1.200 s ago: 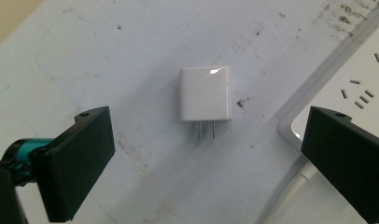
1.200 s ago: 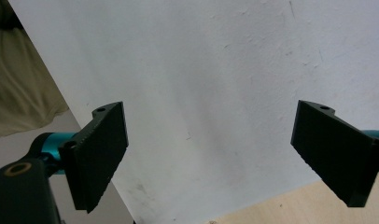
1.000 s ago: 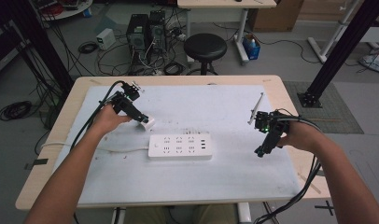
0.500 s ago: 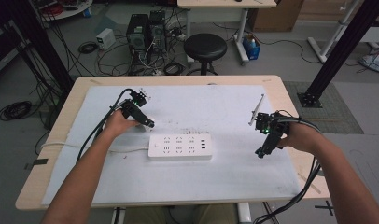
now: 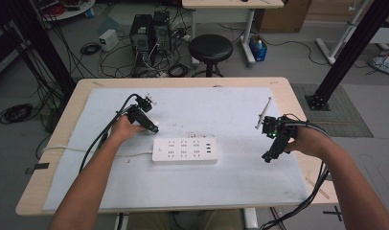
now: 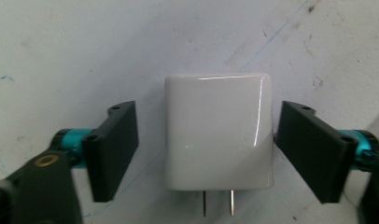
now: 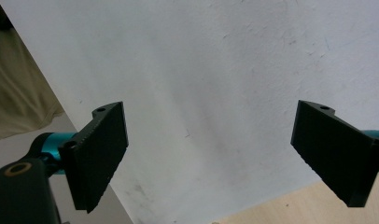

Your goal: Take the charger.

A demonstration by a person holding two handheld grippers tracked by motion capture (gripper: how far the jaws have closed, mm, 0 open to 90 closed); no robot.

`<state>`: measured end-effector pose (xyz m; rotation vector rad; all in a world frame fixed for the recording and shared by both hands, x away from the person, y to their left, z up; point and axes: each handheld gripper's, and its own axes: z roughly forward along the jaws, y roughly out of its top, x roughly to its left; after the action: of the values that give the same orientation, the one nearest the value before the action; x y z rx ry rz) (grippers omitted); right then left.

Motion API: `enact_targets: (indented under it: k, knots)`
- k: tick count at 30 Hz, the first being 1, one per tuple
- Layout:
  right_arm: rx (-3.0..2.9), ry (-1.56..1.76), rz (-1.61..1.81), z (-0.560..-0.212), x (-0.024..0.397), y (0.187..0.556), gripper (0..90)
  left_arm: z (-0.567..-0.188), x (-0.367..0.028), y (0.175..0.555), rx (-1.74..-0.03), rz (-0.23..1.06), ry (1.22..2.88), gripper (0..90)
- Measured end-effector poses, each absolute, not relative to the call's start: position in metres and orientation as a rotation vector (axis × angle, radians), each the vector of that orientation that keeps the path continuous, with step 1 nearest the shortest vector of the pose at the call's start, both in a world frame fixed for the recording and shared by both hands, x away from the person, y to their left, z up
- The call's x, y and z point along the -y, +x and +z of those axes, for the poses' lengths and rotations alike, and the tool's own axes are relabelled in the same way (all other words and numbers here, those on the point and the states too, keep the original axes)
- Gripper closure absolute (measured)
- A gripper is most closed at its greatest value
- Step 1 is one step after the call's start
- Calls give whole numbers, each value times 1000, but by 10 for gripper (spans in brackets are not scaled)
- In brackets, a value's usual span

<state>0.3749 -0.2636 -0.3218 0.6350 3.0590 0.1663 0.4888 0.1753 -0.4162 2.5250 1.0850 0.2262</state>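
A white plug adapter (image 6: 219,130) lies flat on the white mat, its two metal prongs pointing toward the camera. My left gripper (image 6: 208,140) straddles it. Its jaws have just been closing around the adapter, and a gap still shows at the left pad (image 6: 112,149), with a thinner one at the right pad. In the high view my left gripper (image 5: 152,128) is down on the mat just above and left of the white power strip (image 5: 184,150). At the mat's right side my right gripper (image 5: 268,155) hangs open with nothing between its jaws.
The white mat (image 5: 231,110) covers most of the wooden table (image 5: 288,91). A thin metal rod (image 5: 264,112) lies near the right gripper. The power strip's cord runs left off the table. A black stool (image 5: 211,48) and computer towers stand beyond the far edge.
My left gripper came down and slightly right onto the white adapter, which it now covers in the high view. The right gripper has stayed where it was.
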Motion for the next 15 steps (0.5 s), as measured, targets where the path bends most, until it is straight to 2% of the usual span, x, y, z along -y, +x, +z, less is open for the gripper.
enact_targets:
  k: [3, 10, 15]
  knots:
    - [-3059, 643, 171, -322, 264, 375, 104, -416, -176, 489, -1082, 226, 2530, 274]
    - [-3060, 628, 173, -322, 265, 375, 103, -418, -177, 490, -1089, 218, 2529, 305]
    - [-3059, 638, 181, -324, 265, 375, 104, -418, -176, 489, -1067, 192, 2531, 381]
